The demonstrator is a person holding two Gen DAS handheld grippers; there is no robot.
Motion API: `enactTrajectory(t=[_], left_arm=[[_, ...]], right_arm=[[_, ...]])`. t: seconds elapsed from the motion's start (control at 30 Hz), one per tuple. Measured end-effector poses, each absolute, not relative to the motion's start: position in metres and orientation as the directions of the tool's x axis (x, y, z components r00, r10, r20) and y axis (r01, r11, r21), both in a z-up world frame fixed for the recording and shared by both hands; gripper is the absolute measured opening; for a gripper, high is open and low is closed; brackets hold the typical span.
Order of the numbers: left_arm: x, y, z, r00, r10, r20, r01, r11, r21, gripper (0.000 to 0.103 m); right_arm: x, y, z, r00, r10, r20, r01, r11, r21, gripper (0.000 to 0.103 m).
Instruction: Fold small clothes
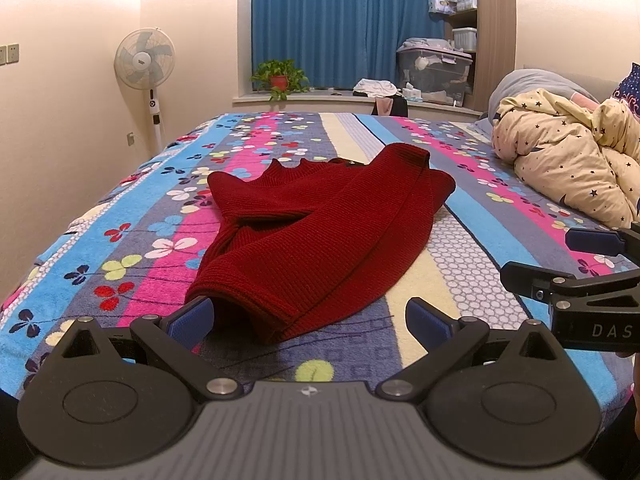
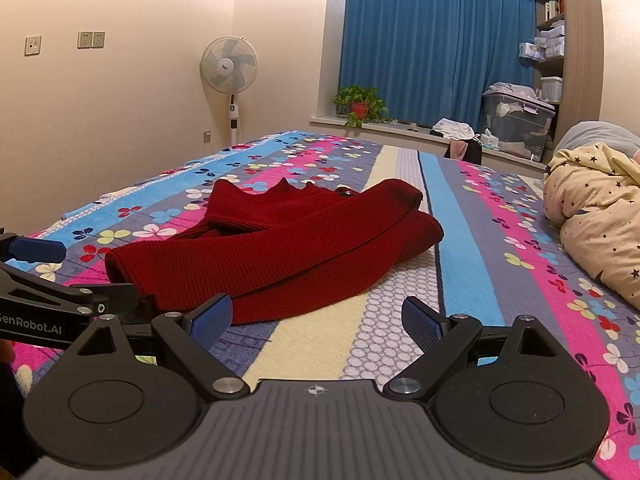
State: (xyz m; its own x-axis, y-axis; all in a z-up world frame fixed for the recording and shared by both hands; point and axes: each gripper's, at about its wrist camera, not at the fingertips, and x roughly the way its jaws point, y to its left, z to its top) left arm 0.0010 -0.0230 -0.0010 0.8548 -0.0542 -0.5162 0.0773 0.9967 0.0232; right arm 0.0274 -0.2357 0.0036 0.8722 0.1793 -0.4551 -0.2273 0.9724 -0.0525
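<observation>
A dark red knitted sweater (image 1: 316, 236) lies partly folded on the flowered bedspread (image 1: 132, 216); it also shows in the right wrist view (image 2: 276, 244). My left gripper (image 1: 308, 320) is open, its fingers at the sweater's near hem, the left pad (image 1: 192, 320) touching the fabric edge. My right gripper (image 2: 316, 320) is open and empty over the bedspread (image 2: 480, 240), just right of the sweater's near edge. Each gripper shows in the other's view, the right one (image 1: 576, 272) at the right edge, the left one (image 2: 48, 276) at the left edge.
A cream star-print duvet (image 1: 568, 152) is bunched at the bed's right side, also in the right wrist view (image 2: 596, 216). A standing fan (image 1: 145, 60) is by the left wall. A window ledge holds a potted plant (image 1: 280, 76) and storage boxes (image 1: 436, 72).
</observation>
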Motion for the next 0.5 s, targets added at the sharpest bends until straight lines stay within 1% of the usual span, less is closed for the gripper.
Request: enactTrajectory(t=[0.5], left_arm=[[0.001, -0.023, -0.0011, 0.854, -0.054, -0.517, 0.078, 0.997, 0.024, 0.102]], right_arm=[[0.0278, -0.2361, 0.0025, 0.873, 0.179, -0.454, -0.227, 0.972, -0.054, 0.092]])
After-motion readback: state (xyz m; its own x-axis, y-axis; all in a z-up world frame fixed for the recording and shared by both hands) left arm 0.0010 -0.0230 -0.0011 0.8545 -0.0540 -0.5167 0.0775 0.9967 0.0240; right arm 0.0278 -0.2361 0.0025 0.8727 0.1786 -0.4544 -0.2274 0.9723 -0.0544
